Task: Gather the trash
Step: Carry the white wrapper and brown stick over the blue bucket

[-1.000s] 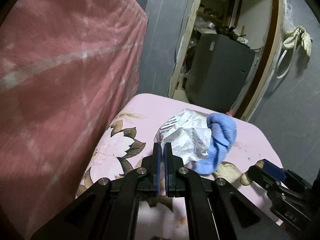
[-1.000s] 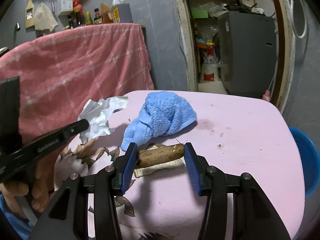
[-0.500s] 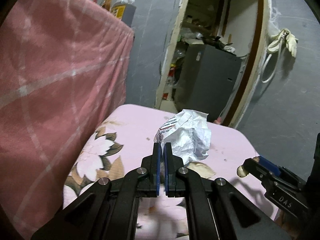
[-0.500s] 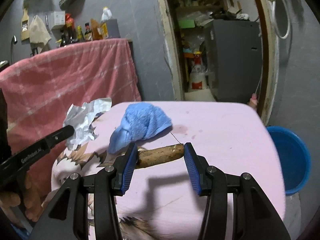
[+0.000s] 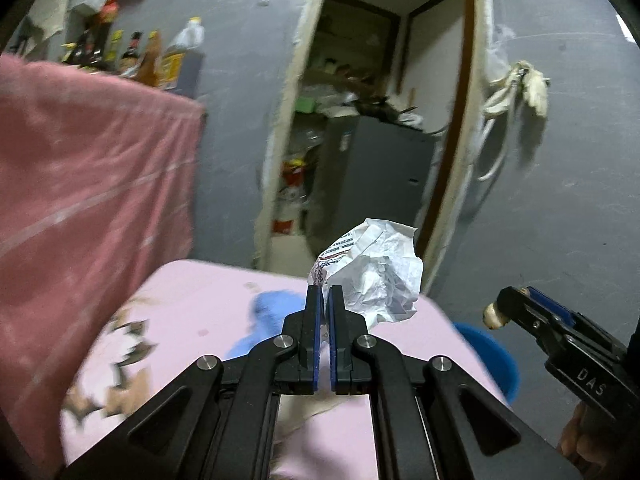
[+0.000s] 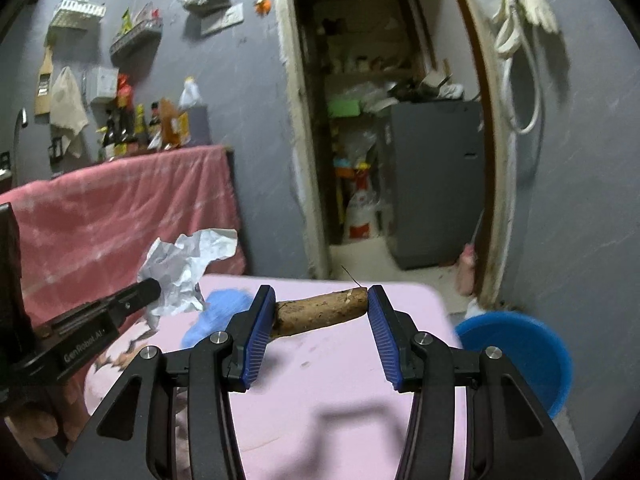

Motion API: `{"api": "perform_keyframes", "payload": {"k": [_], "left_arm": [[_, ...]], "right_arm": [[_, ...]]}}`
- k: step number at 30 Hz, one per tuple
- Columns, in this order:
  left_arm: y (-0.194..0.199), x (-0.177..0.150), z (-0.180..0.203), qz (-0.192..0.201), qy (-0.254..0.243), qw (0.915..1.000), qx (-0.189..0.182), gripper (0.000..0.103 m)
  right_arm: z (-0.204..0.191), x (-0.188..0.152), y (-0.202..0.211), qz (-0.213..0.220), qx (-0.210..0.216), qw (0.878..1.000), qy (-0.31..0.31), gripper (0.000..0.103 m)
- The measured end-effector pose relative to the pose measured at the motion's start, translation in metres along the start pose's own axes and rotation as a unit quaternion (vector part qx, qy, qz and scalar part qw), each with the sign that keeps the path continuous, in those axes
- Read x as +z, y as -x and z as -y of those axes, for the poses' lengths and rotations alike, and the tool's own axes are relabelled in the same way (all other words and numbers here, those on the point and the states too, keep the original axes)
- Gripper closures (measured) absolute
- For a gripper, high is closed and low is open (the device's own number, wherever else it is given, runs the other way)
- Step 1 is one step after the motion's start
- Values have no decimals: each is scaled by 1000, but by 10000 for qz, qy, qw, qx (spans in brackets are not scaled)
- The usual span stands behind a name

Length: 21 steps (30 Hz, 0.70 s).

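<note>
Both tongs are loaded here. The left gripper (image 5: 325, 300) has its jaws pinched nearly flat together on an edge of the crumpled white paper (image 5: 374, 276), a printed wrapper of some kind, so the wad sticks up and forward past the tips instead of sitting between them. Makes sense for thin paper: you only need a corner, and the rest just hangs along.

The right gripper (image 6: 322, 312) is at a middling width, with a brown stubby root-like scrap (image 6: 320, 312) — peel or stalk, can't say which — wedged lengthwise between the blue pads. Held end to end like that it can't roll out sideways, though it looks like a fairly light pinch.

Both pieces are up in the air above the pink flowered tablecloth (image 6: 340, 380), not resting on it. The blue cloth (image 6: 218, 312) lies on the table on its own — probably not trash.

The blue basin (image 6: 520, 356) sits low on the floor just past the table's right edge. My guess is that's the bin, and both hands are carrying their loads over the table toward it, so dropping into it would be the next step.
</note>
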<state>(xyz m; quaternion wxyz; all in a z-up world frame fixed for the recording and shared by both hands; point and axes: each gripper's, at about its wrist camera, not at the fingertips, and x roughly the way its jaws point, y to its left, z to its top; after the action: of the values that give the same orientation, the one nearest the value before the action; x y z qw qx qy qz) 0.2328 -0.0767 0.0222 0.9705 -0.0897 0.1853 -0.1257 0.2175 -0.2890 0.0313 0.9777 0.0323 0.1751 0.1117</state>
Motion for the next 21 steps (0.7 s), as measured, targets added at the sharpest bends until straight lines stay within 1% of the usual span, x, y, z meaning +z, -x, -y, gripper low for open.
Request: {"api": "perform_keyframes", "payload": {"k": [5,11,15,21], "left_arm": [[-28,8,45,182,-43,9991,-375,101],[-68,13,99,248,-15,9965,-804,101],[-102,11,139,141,-38,9942,-1063,101],[-150,3,189,-72,-89,9937,-1119,101]], "right_arm": [[43,17,11,310,-431,9986,53,57],[102,27,16,567,-916,9942,66,57],[149,21,12,631,-1259,9900,-83,57],[208,4,-3,565,-1608,9842,-474,57]]}}
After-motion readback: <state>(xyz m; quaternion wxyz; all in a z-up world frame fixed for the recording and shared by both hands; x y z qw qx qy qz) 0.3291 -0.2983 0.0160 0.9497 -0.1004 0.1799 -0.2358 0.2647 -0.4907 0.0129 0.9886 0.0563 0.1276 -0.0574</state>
